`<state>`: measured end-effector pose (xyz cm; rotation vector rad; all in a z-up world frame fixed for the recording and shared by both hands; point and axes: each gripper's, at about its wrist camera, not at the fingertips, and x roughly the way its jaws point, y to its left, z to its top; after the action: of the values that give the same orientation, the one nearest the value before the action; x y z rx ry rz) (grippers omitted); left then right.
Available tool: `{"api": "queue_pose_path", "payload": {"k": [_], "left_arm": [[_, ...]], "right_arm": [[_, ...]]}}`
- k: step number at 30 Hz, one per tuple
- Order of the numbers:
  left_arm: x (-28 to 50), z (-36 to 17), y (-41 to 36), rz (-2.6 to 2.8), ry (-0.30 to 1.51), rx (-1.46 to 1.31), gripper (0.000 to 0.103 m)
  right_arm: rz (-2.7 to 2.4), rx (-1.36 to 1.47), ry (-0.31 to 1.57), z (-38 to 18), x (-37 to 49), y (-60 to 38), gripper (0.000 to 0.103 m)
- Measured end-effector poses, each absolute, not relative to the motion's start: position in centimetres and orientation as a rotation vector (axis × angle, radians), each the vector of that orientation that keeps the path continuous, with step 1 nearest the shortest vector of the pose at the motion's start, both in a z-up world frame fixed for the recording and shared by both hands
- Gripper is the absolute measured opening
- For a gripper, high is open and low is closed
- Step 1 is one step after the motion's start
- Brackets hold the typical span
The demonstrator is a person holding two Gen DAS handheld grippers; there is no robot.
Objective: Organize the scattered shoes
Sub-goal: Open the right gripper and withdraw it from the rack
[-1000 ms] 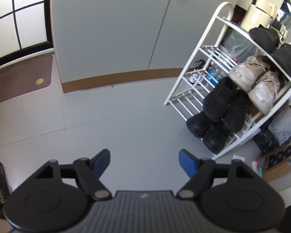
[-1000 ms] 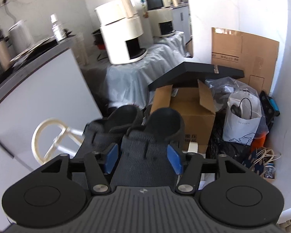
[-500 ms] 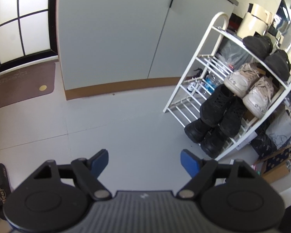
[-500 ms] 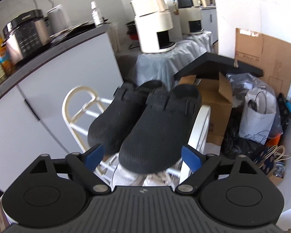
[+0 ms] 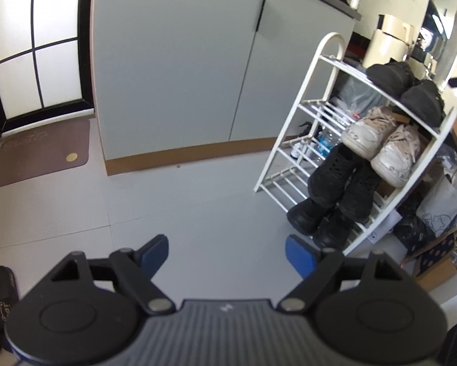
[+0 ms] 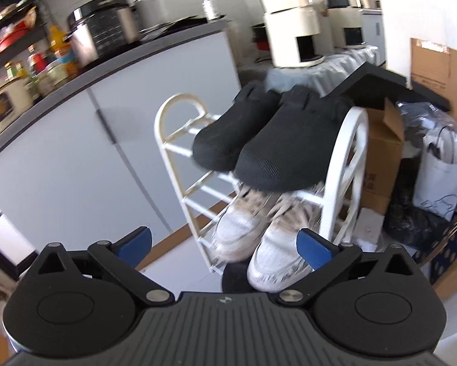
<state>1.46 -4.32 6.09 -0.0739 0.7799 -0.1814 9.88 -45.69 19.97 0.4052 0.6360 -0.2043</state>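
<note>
Holding the right gripper point(image 6: 224, 245) with its jaws spread wide and empty, you are clear of the rack; the jaws have just been opening, and nothing sits between the blue pads. This suits a release already made, since the black clogs point(image 6: 268, 149) rest on the top shelf of the white shoe rack point(image 6: 346, 164) with no tool touching them.

The left gripper point(image 5: 227, 254) is likewise open and carries nothing, pointed down at bare floor point(image 5: 198, 201) (a ready posture for the next pickup).

Beyond the right pads, the white sneakers point(image 6: 259, 241) lie one shelf below the clogs. Both pairs lie side by side, long axes running front to back across the shelves, toes toward you and tipped downward along the slanted rails.

In the left view, the black boots point(image 5: 340, 195) fill the lower shelves, toes also outward. A black slipper point(image 5: 2, 299) lies on the floor at the left edge, apparently still to be collected.
</note>
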Motion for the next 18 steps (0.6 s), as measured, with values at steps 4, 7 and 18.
{"api": "queue_pose_path", "payload": {"k": [4,7,18], "left_arm": [[0.8,6.0,-4.8,-0.182,0.771,-0.032,0.086],[0.5,5.8,-4.8,-0.173,0.771,-0.029,0.086],[0.3,5.9,-5.7,-0.155,0.757,-0.038,0.086]], "right_arm": [[-0.174,0.405,0.648,18.2,8.4,-44.8,0.103],[-0.154,0.412,0.656,16.9,7.3,-44.2,0.103],[-0.1,0.344,0.645,12.7,4.5,-41.8,0.103]]}}
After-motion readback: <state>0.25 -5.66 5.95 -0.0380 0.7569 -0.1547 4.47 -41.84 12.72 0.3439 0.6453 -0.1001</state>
